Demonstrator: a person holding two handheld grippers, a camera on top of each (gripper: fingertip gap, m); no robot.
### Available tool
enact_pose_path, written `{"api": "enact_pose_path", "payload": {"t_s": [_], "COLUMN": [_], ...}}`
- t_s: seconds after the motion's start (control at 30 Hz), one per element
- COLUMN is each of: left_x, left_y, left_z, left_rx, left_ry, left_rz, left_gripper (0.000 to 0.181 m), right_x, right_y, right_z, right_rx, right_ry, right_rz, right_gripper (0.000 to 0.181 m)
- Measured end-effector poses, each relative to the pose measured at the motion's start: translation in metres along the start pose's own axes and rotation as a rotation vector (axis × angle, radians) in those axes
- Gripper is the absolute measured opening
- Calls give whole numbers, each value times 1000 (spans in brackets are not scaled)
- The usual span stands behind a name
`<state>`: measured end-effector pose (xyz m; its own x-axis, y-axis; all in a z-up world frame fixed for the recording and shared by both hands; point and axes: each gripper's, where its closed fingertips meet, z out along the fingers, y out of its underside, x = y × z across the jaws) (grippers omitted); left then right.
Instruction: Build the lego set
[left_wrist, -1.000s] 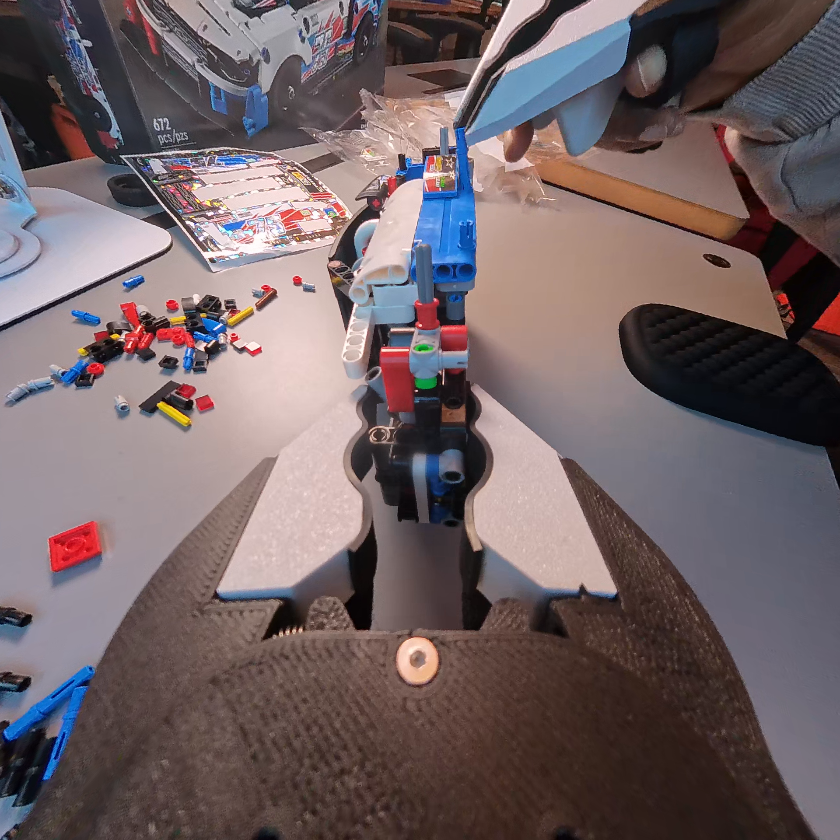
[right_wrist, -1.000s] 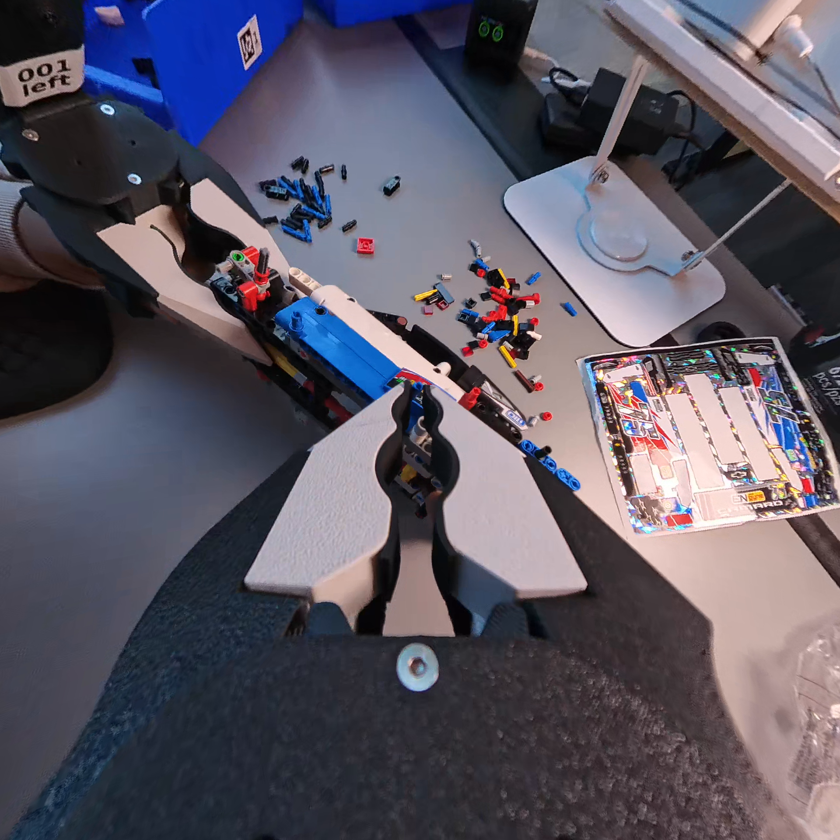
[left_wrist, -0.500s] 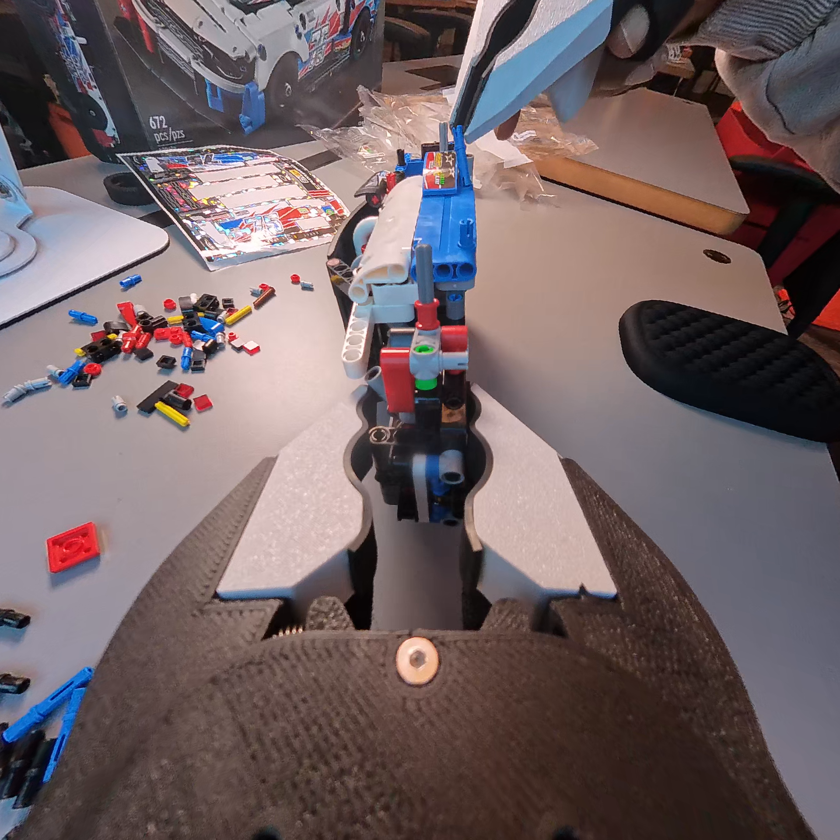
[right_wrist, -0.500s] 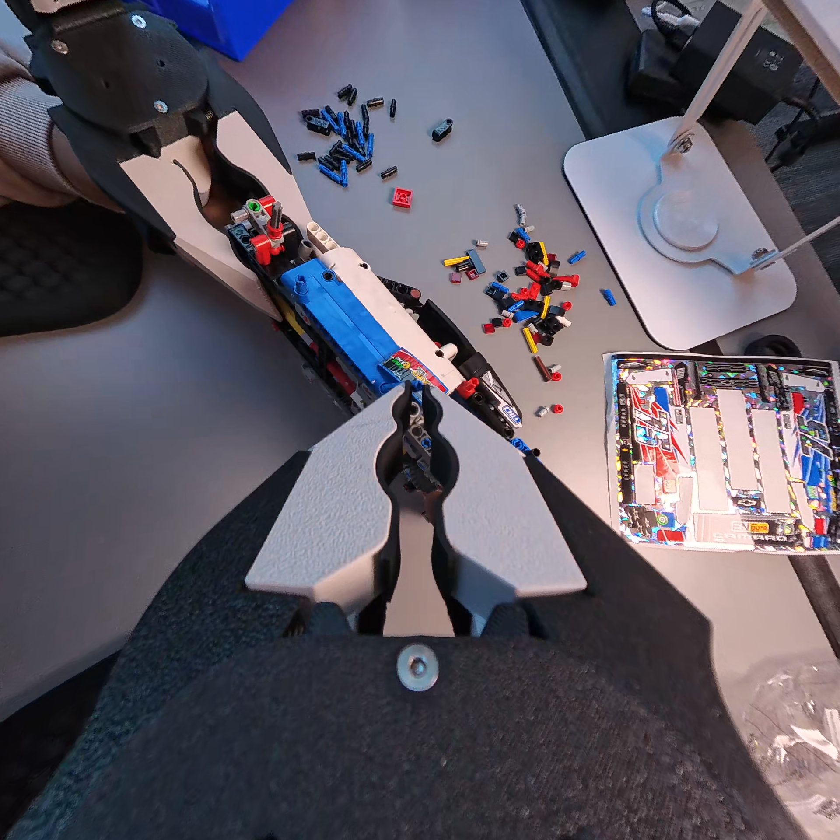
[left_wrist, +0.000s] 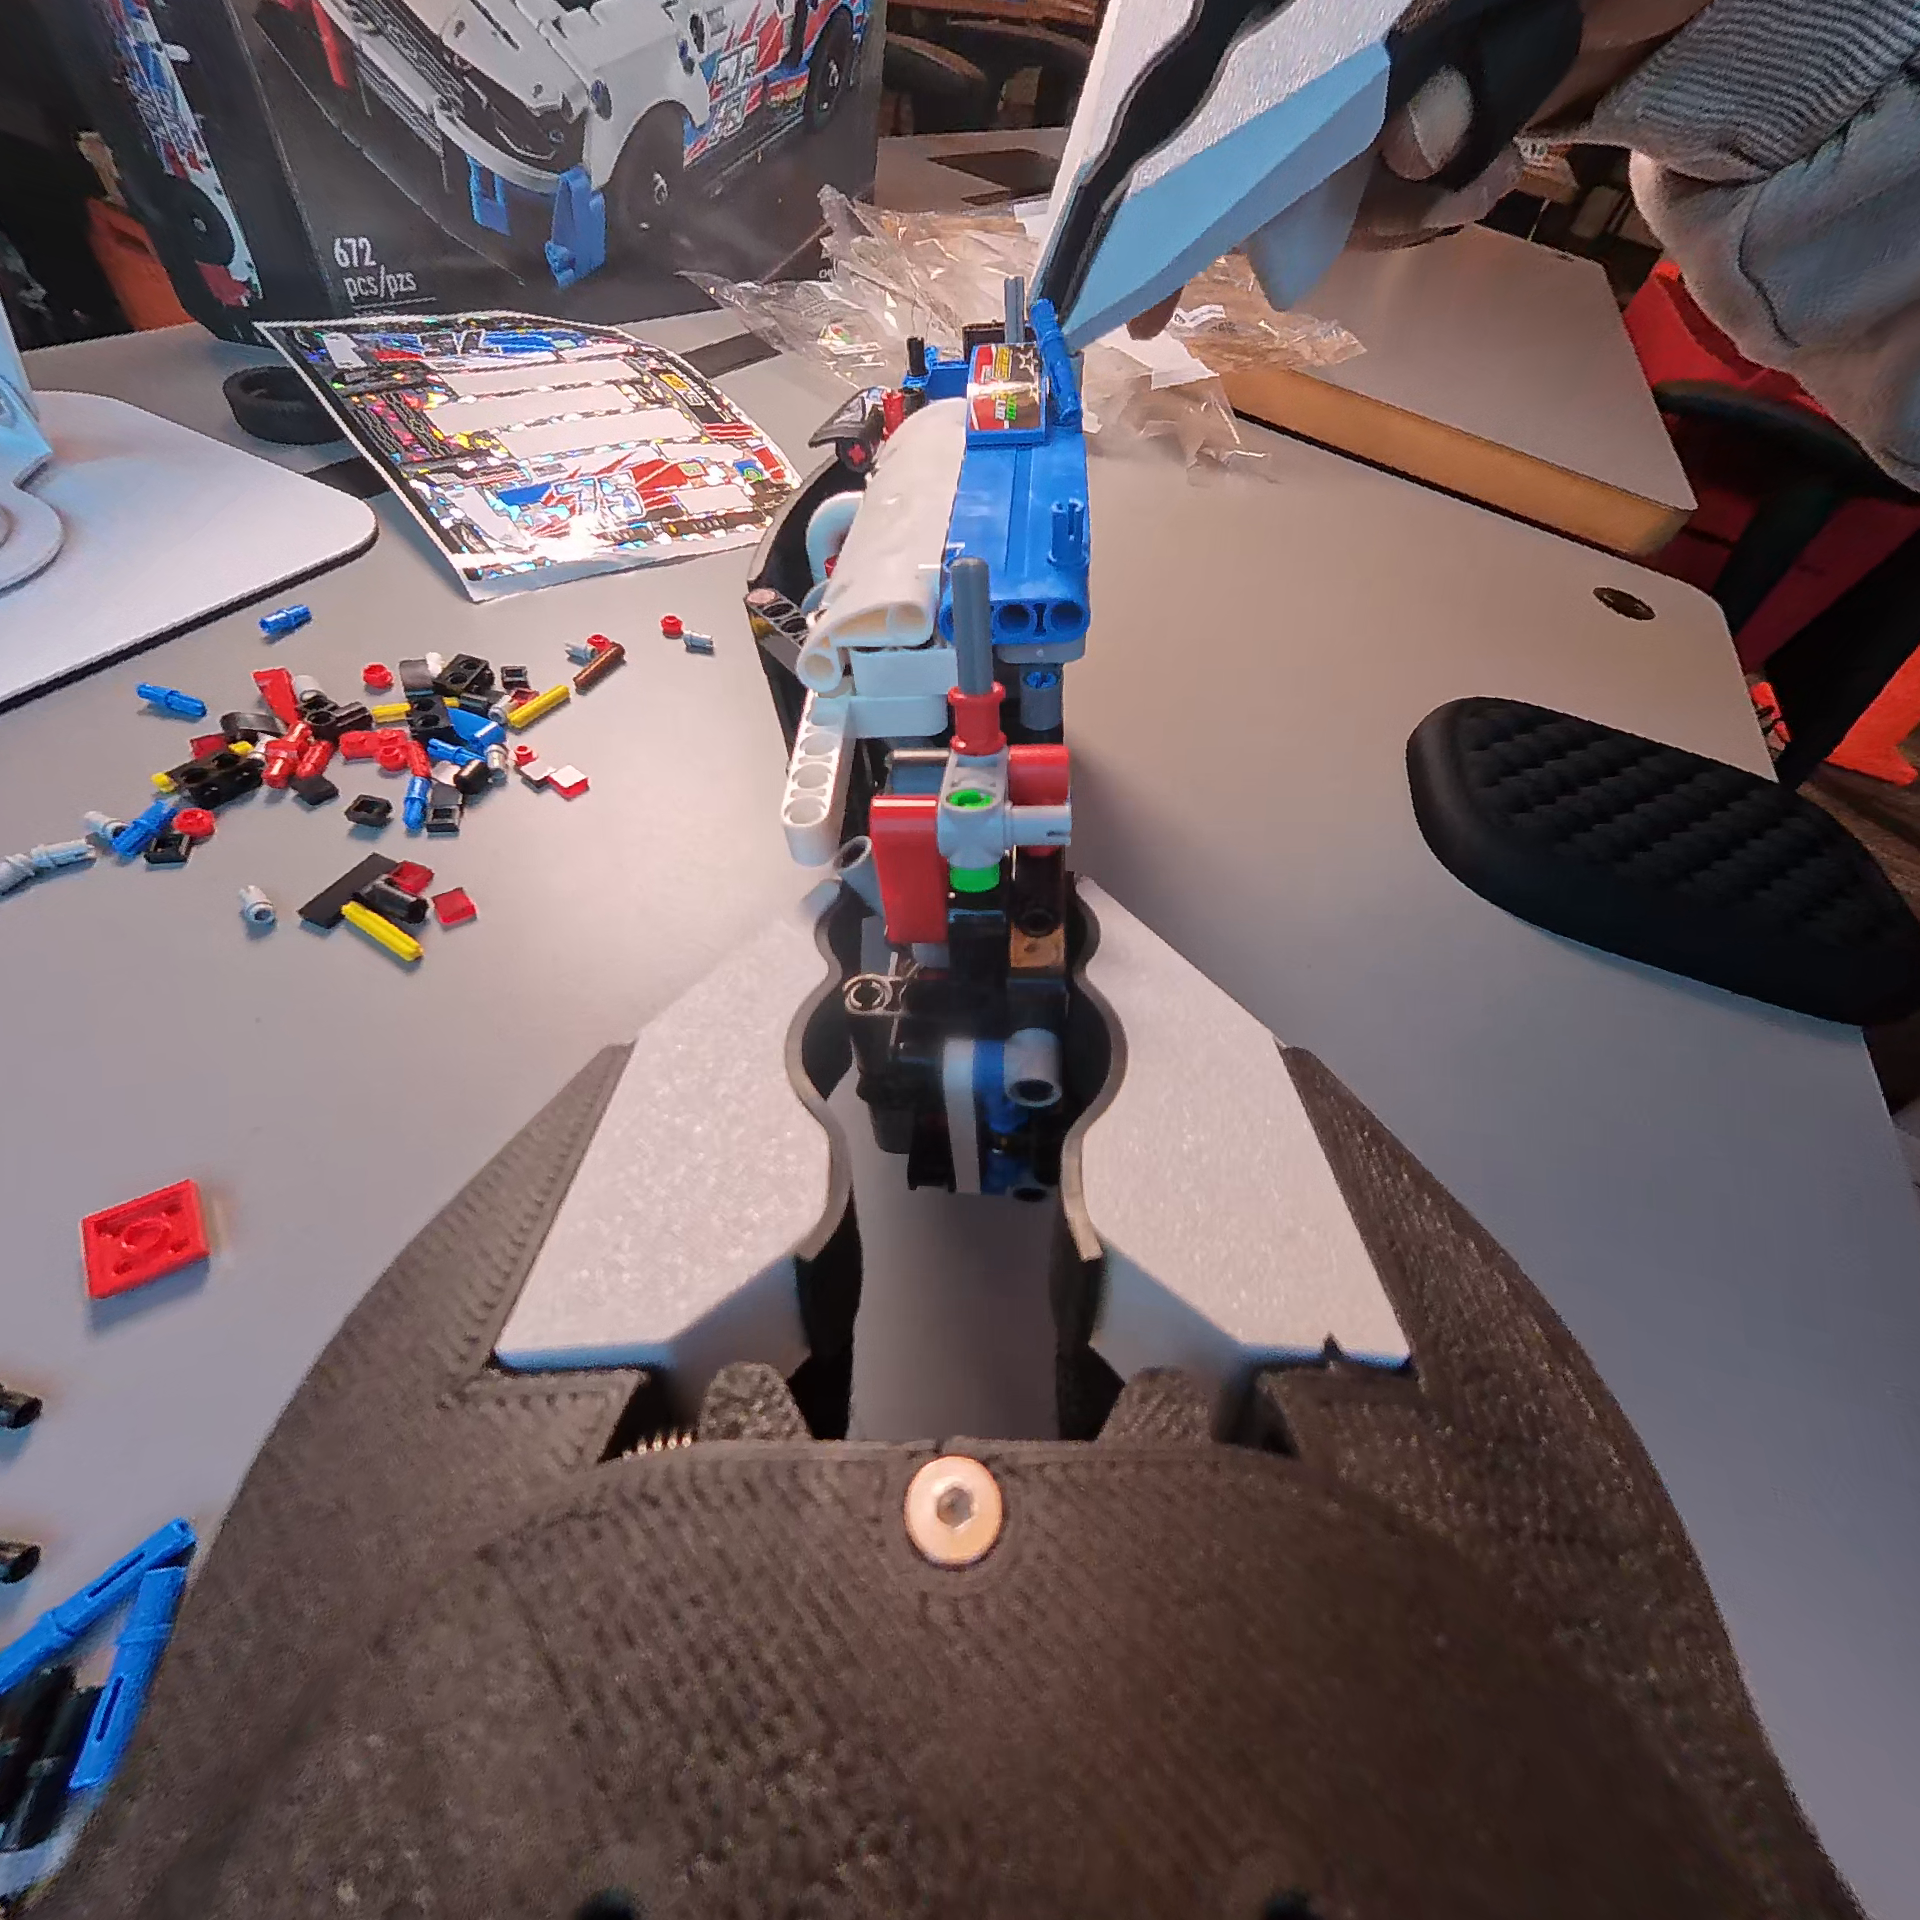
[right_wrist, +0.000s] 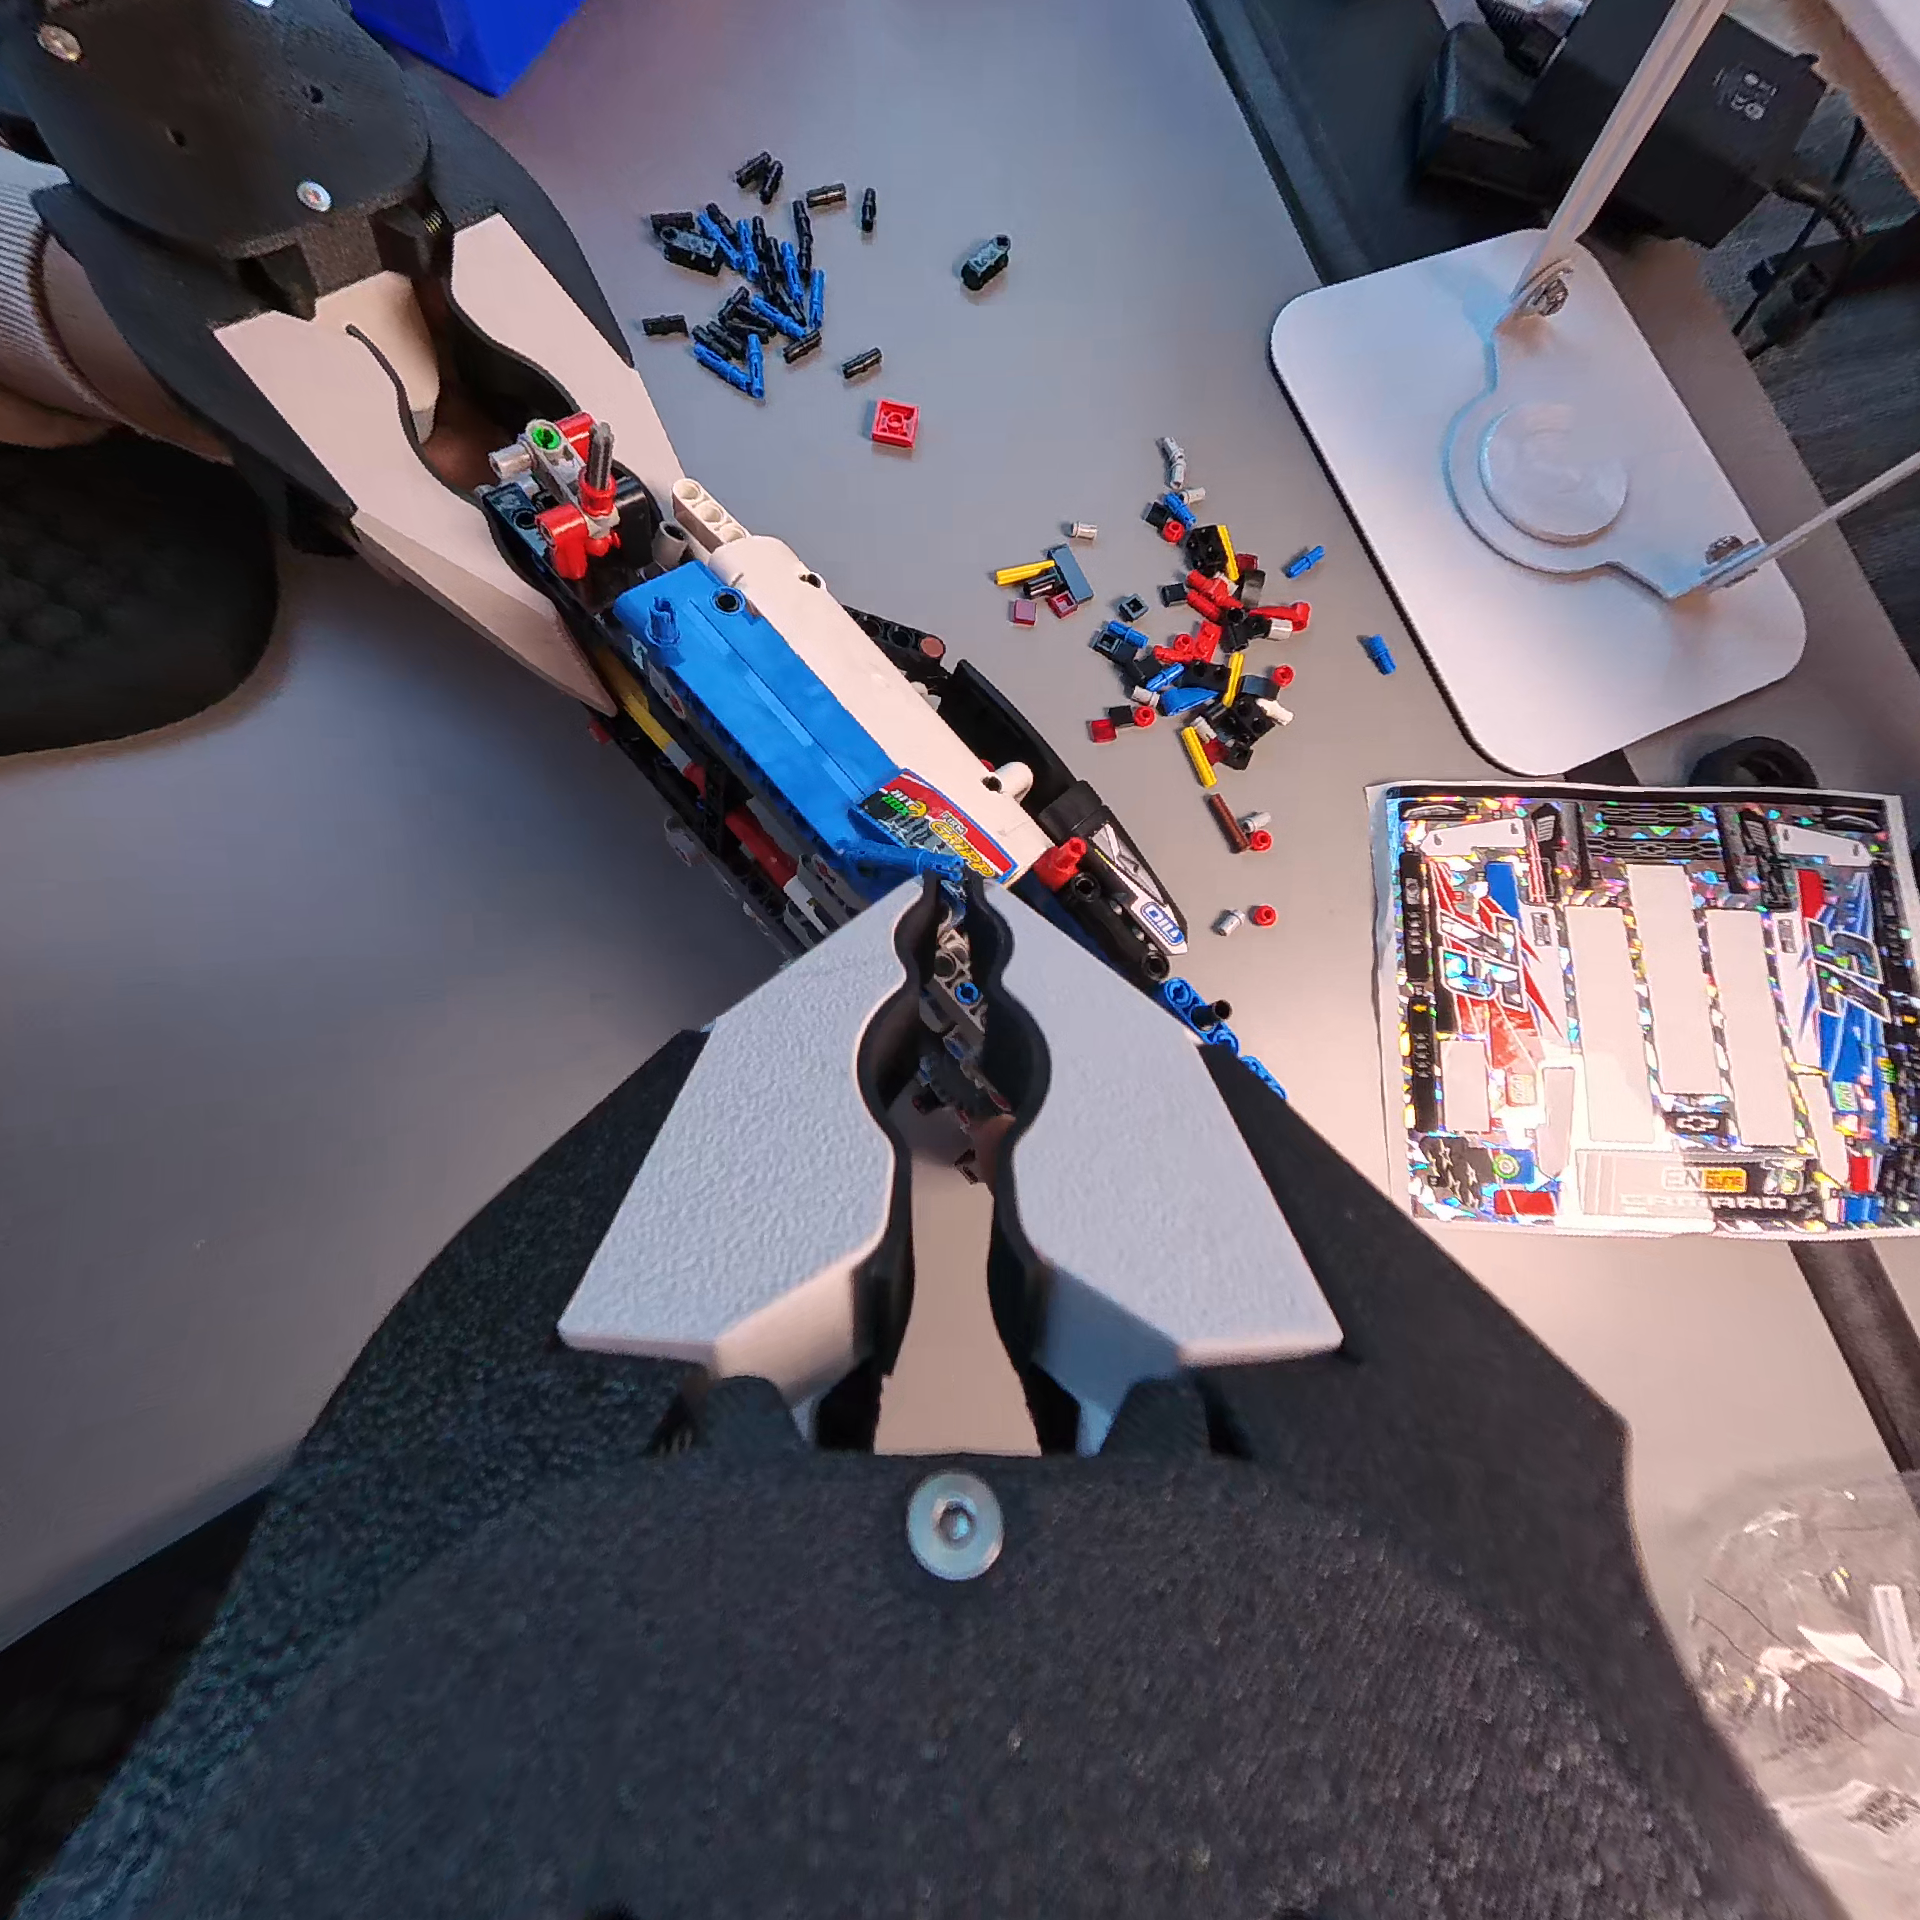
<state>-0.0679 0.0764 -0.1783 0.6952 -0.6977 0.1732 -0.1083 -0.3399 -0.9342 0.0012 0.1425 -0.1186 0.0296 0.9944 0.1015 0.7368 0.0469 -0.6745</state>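
Grey table (left_wrist: 1299, 727): right hand-held gripper (right_wrist: 951, 894) has neared the model (right_wrist: 790, 717).

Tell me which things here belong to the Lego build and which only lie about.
Belonging:
- blue, white and black half-built Lego car, held by left gripper and right gripper
- scattered small loose bricks
- glittery sticker sheet

Lying about:
- white lamp base
- crumpled clear plastic bags
- black ribbed pad

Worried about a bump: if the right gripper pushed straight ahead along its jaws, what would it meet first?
The right gripper would meet the blue-and-white lego car build at once; its jaws already close around that end. Farther along sits the left gripper.
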Motion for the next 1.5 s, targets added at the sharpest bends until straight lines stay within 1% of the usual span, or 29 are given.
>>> {"api": "enact_pose_path", "payload": {"t_s": [0.3,0.83,0.97,1.1,1.27,1.37,1.5], "left_x": [-1,-3,-3,-1,1,1,1], "left_y": [1,2,2,1,1,1,2], "left_z": [0,0,0,0,0,0,0], "left_rx": [-2,-6,-5,-3,-2,-1,1], "left_ry": [4,9,9,12,16,23,32], "left_rz": [-17,-38,-36,-17,32,43,52], "left_gripper": [37,37,36,36,36,36,36], "right_x": [3,3,0,-2,-8,-11,-12], "right_y": [0,-2,-3,1,2,2,0], "right_z": [0,1,2,3,4,4,4], "right_rx": [7,-14,-20,-47,-47,-20,63], "right_ry": [18,96,79,20,-73,-94,-93], "right_rz": [-33,-300,-345,-387,-431,-455,-459], "right_gripper": [6,12,13,19,16,14,13]}}
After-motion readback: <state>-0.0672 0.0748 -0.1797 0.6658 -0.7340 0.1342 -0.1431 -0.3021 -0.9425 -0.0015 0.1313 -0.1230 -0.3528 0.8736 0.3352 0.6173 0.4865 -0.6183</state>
